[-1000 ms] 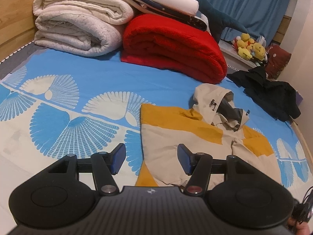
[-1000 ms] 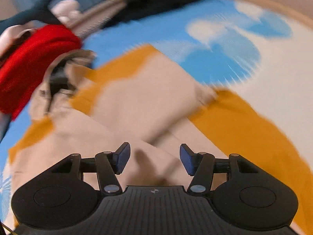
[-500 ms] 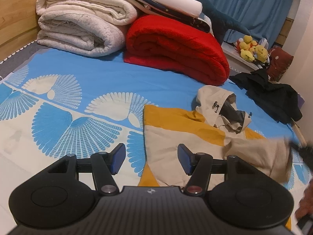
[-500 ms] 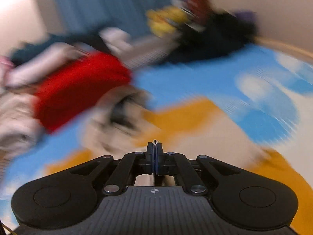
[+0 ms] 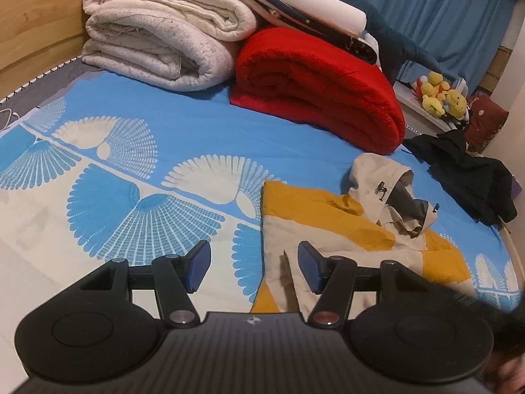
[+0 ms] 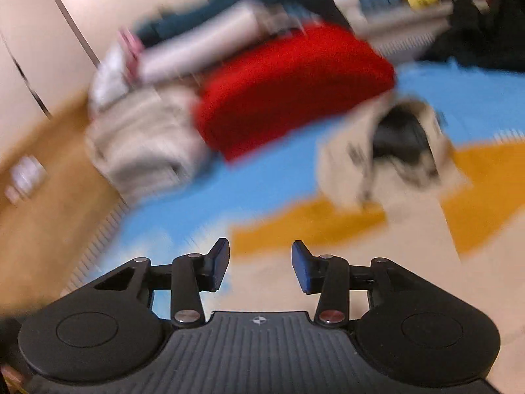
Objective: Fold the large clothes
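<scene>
- The jacket (image 5: 344,239) (beige with yellow bands) lay flat on the bedsheet (image 5: 197,138), hood toward the red blanket (image 5: 315,88), long axis running from hood to hem.
- The left gripper (image 5: 254,267) hovered at the jacket's left edge, fingers spread, nothing between them.
- The right gripper (image 6: 261,264) was over the beige body, jaws opening and empty; its view was blurred.
- Versus one second earlier: the right sleeve had been folded across the body; the left gripper's spread was unchanged.

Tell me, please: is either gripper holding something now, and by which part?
Nothing is held. The left gripper is open above the bed, and the right gripper has its jaws opening with nothing between them.
</scene>
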The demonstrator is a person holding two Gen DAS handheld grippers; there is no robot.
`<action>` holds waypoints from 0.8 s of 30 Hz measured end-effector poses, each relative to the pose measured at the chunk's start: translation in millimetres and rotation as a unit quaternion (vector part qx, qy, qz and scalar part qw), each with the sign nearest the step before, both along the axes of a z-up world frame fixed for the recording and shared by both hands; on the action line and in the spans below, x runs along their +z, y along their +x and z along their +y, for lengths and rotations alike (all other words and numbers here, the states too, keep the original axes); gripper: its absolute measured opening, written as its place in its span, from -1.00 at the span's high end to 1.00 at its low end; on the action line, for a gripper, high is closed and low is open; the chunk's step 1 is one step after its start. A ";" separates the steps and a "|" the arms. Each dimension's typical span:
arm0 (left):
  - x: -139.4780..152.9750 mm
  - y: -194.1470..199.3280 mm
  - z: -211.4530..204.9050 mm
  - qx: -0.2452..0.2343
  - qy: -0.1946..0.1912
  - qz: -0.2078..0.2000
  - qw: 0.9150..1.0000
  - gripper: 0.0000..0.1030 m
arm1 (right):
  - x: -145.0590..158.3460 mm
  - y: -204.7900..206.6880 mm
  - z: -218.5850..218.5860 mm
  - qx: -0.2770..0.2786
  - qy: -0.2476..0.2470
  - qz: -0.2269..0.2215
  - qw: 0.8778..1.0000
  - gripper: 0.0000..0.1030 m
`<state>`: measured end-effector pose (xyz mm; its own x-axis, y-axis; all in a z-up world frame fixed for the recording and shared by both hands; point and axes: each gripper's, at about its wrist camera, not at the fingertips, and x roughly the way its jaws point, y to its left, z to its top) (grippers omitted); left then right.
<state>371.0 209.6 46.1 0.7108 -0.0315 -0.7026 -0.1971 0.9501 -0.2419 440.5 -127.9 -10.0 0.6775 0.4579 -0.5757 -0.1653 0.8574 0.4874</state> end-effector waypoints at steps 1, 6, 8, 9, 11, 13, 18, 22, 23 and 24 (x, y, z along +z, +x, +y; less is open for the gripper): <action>-0.4 0.1 -1.1 0.000 0.001 0.000 1.000 -0.25 | -16.8 1.9 7.5 0.007 -0.017 0.015 1.000 0.13; 1.5 0.8 -11.6 -0.011 0.009 -0.004 1.000 -0.25 | -73.5 2.7 41.1 0.036 -0.058 0.084 0.994 0.13; 2.8 1.6 -13.1 -0.010 0.008 -0.007 1.000 -0.25 | -85.0 2.1 59.2 0.055 -0.097 0.083 0.990 0.12; 3.1 2.0 -13.2 -0.009 0.008 -0.007 1.000 -0.25 | -85.9 1.5 64.6 0.063 -0.103 0.075 0.990 0.08; 2.8 2.6 -12.9 -0.008 0.008 -0.007 1.000 -0.25 | -83.9 1.6 66.4 0.077 -0.093 0.072 0.990 0.08; 2.5 2.8 -12.8 -0.011 0.009 -0.005 1.000 -0.25 | -78.4 2.5 61.0 0.088 -0.052 0.079 0.992 0.08; 2.6 1.1 -12.9 -0.015 0.009 -0.005 1.000 -0.25 | -52.1 -0.5 30.9 0.044 -0.032 0.034 0.998 0.11; 2.7 0.9 -13.4 -0.015 0.008 -0.005 1.000 -0.25 | -62.0 5.2 14.4 -0.013 -0.098 0.040 0.994 0.11; 2.7 0.8 -14.2 -0.015 0.007 -0.005 1.000 -0.25 | -70.6 8.9 14.7 -0.010 -0.121 0.065 0.991 0.11; 2.6 1.0 -14.9 -0.018 0.008 -0.005 1.000 -0.25 | -80.5 12.1 14.9 -0.002 -0.147 0.095 0.985 0.11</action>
